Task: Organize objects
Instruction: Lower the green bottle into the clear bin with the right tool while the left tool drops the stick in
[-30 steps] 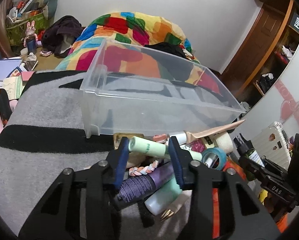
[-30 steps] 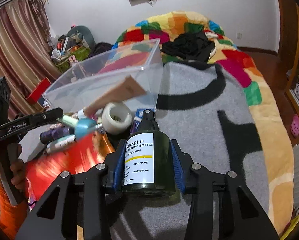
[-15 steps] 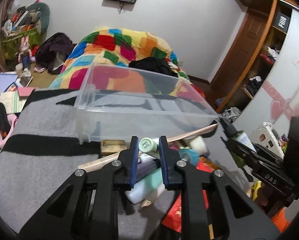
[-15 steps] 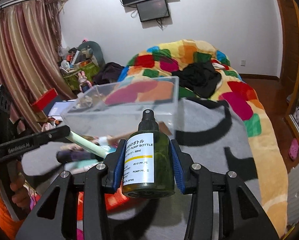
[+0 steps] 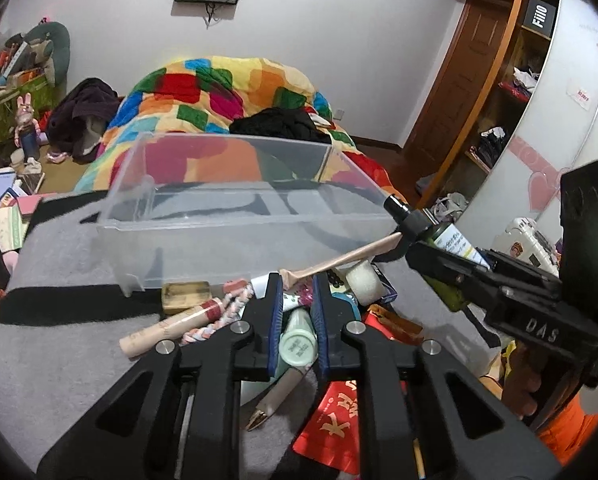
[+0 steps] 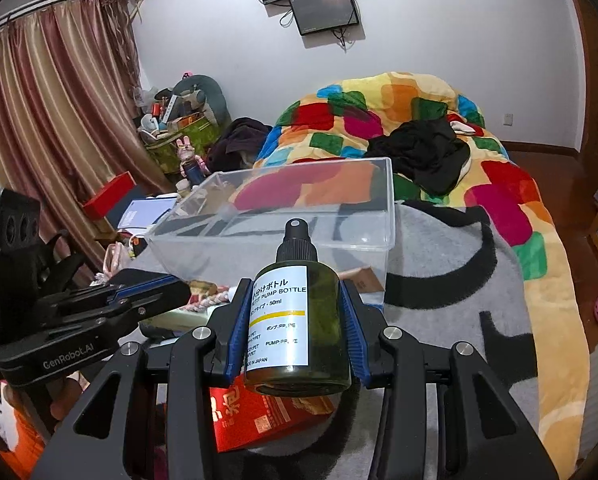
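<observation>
My left gripper (image 5: 295,284) has a pale green tube (image 5: 297,344) between its blue pads. Its jaws are closing, and the pads press on the tube's sides. The tube hangs just above a pile of small items in front of a clear plastic bin (image 5: 239,248). My right gripper (image 6: 295,286) is shut on a dark green pump bottle (image 6: 291,320) with a white label. It holds the bottle upright before the near right corner of the clear plastic bin (image 6: 387,200). The right gripper (image 5: 415,240) with the pump bottle (image 5: 451,240) also shows at the right of the left wrist view.
The pile holds a wooden block (image 5: 186,295), a braided rope (image 5: 235,312), a white tape roll (image 5: 365,278), a long beige stick (image 5: 347,258) and a red packet (image 5: 339,412). All lie on a grey and black blanket (image 6: 439,300). A colourful quilt (image 6: 379,112) lies behind the bin.
The left jaws have narrowed onto the green tube and lifted it from the pile. The right gripper has risen with the pump bottle.
</observation>
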Tool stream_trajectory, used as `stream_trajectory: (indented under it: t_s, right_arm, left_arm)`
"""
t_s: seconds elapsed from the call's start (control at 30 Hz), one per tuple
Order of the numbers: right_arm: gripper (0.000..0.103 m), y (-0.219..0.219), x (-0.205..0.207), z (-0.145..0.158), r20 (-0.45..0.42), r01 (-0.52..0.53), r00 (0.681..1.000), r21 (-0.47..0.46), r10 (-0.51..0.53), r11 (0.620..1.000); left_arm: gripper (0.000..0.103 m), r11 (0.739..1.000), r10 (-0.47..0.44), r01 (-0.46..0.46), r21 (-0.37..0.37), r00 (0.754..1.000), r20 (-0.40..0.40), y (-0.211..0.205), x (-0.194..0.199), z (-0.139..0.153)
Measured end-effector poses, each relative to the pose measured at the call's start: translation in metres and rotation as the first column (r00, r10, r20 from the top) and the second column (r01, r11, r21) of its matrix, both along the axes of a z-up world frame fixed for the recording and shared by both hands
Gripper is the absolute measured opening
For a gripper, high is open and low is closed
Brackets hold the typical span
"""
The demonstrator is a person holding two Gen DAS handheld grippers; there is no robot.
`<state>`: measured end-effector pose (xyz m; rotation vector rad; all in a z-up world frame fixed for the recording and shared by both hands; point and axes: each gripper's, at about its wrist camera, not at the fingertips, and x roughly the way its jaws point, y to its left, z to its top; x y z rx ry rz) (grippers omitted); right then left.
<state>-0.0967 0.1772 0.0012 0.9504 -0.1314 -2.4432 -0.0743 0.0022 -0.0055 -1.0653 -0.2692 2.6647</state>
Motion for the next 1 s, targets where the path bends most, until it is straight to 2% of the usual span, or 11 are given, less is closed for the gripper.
stream_trajectory:
  t_s: [0.27, 0.47, 0.77, 1.0]
  right_arm:
    - [0.039, -0.009, -0.018, 0.021, -0.020, -0.021, 1.000, 0.003, 0.021, 1.000]
    - [0.039, -0.021, -0.041, 0.027, 0.013, -0.058, 0.998, 0.004, 0.057, 0.998]
    - [0.039, -0.036, -0.076, 0.022, 0.076, -0.091, 0.993, 0.018, 0.089, 0.996]
    - [0.039, -0.044, -0.102, 0.003, 0.152, -0.107, 0.983, 0.035, 0.100, 0.994]
  left_arm:
    - [0.014, 1.000, 0.026, -0.026, -0.007, 0.999, -0.041, -0.015, -0.002, 0.026]
    - [0.014, 0.999, 0.043, -0.046, -0.022, 0.994, -0.097, -0.025, -0.009, 0.053]
    - [0.014, 0.991, 0.101, -0.115, -0.072, 0.980, -0.174, -0.041, -0.043, 0.093]
    - [0.014, 0.983, 0.156, -0.171, -0.073, 0.972, -0.173, -0.054, -0.081, 0.094]
